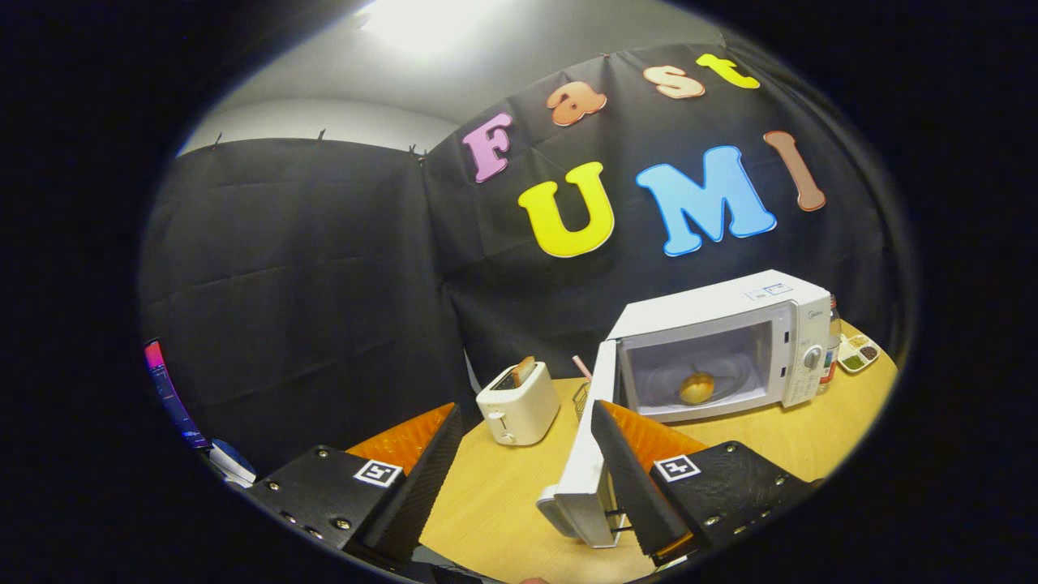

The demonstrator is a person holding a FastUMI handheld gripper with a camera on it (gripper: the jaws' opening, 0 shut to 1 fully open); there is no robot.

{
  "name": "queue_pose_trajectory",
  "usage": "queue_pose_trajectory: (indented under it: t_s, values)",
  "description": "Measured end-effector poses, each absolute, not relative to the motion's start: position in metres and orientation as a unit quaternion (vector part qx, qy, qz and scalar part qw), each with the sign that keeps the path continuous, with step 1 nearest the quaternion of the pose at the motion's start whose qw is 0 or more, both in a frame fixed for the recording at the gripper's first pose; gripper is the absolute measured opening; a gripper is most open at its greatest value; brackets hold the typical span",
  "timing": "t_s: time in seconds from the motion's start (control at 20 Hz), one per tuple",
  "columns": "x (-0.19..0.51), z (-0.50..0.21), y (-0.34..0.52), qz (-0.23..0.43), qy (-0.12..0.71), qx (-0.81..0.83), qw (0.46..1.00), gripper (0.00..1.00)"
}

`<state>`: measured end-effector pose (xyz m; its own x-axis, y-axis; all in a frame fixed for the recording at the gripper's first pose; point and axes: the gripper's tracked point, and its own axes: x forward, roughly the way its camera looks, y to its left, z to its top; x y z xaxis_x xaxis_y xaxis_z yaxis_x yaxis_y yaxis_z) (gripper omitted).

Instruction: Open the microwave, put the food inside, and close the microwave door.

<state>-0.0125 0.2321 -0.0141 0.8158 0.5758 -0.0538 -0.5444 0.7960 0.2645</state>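
A white microwave (730, 320) stands on the wooden table (503, 487), beyond my fingers and to the right. Its door (585, 454) hangs wide open, swung out toward me, edge-on just left of my right finger (628, 478). Inside, a round golden bun (697, 388) rests on the glass turntable. My gripper (523, 478) is open, with nothing between the fingers. The right finger stands against or just behind the door's outer edge; I cannot tell if it touches.
A white toaster (519, 401) with a slice of bread in it stands left of the microwave, just ahead of the fingers. Right of the microwave are a bottle (833, 345) and a small divided dish (858, 353). A wire basket (581, 397) sits behind the door.
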Motion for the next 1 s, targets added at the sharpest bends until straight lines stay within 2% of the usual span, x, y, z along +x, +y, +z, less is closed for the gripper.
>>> queue_pose_trajectory:
  t_s: [0.55, 0.6, 0.65, 0.7, 0.75, 0.8, 0.85, 0.9, 1.0]
  values:
    - [-0.039, -0.072, 0.307, 0.389, 0.145, 0.081, 0.906, 0.94]
    - [-0.040, -0.077, 0.308, 0.392, 0.153, 0.079, 0.904, 0.89]
    - [-0.040, -0.084, 0.311, 0.393, 0.163, 0.074, 0.902, 0.73]
    - [-0.040, -0.091, 0.311, 0.393, 0.171, 0.070, 0.901, 0.68]
    - [-0.039, -0.099, 0.312, 0.392, 0.181, 0.063, 0.900, 0.58]
    - [-0.036, -0.105, 0.312, 0.390, 0.186, 0.058, 0.900, 0.51]
    - [-0.034, -0.111, 0.306, 0.381, 0.191, 0.052, 0.903, 0.35]
    - [-0.031, -0.116, 0.305, 0.379, 0.197, 0.048, 0.903, 0.23]
    - [-0.028, -0.127, 0.304, 0.380, 0.208, 0.037, 0.901, 0.20]
